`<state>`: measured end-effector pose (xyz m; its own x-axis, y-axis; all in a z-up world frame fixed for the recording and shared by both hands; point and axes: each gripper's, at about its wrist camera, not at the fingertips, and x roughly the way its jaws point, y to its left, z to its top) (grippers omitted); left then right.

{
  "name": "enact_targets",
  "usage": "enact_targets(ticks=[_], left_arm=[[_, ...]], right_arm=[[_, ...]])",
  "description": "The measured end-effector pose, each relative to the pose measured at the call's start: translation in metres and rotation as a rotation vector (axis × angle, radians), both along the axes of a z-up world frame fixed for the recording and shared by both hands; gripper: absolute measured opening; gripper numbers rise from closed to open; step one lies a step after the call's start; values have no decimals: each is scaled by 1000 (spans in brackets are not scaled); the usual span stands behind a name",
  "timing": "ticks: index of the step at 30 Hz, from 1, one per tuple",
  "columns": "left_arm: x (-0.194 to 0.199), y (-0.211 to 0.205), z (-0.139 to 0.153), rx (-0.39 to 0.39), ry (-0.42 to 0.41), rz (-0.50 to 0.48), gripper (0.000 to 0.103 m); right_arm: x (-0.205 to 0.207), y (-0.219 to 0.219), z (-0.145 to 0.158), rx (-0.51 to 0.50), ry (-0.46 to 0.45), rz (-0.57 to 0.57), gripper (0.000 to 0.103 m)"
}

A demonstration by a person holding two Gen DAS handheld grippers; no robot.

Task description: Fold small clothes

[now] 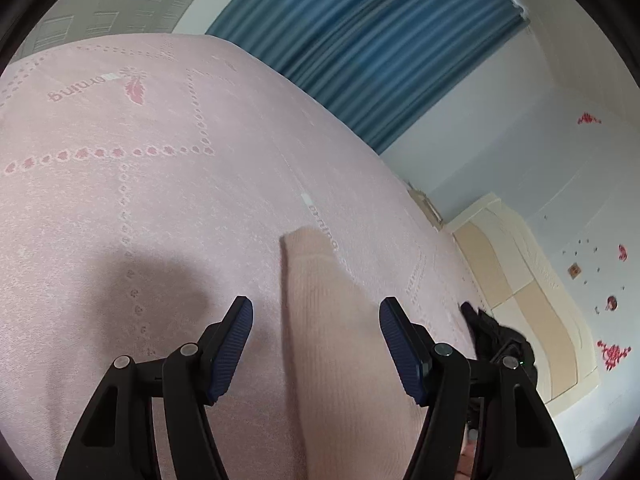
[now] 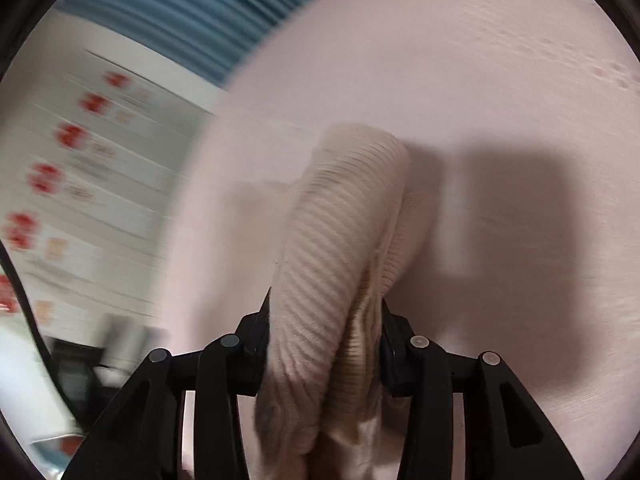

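Observation:
A pale pink ribbed knit garment lies on the pink bed cover, its long part reaching away from me. My left gripper is open above it, with one blue-padded finger on each side and not touching. In the right wrist view my right gripper is shut on a bunched fold of the same knit garment, lifted off the bed cover. The view is motion-blurred.
The bed cover has heart-dot lines and a feather print. Blue curtains hang beyond the bed. A cream headboard and a dark object sit at the right. A white wall with red stickers is left.

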<state>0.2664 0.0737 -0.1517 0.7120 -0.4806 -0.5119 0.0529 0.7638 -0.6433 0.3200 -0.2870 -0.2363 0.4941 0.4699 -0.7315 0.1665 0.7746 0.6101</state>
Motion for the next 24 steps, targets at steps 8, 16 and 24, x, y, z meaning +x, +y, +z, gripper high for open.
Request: enact_targets(ticks=[8, 16, 24], left_arm=[[5, -36, -8, 117, 30, -74, 64], [13, -54, -17, 168, 58, -70, 64], [23, -62, -16, 120, 40, -69, 64]], right_arm=[[-17, 6, 50, -292, -236, 126, 47], [21, -7, 30, -226, -177, 91, 46], [9, 5, 58, -155, -464, 222, 11]])
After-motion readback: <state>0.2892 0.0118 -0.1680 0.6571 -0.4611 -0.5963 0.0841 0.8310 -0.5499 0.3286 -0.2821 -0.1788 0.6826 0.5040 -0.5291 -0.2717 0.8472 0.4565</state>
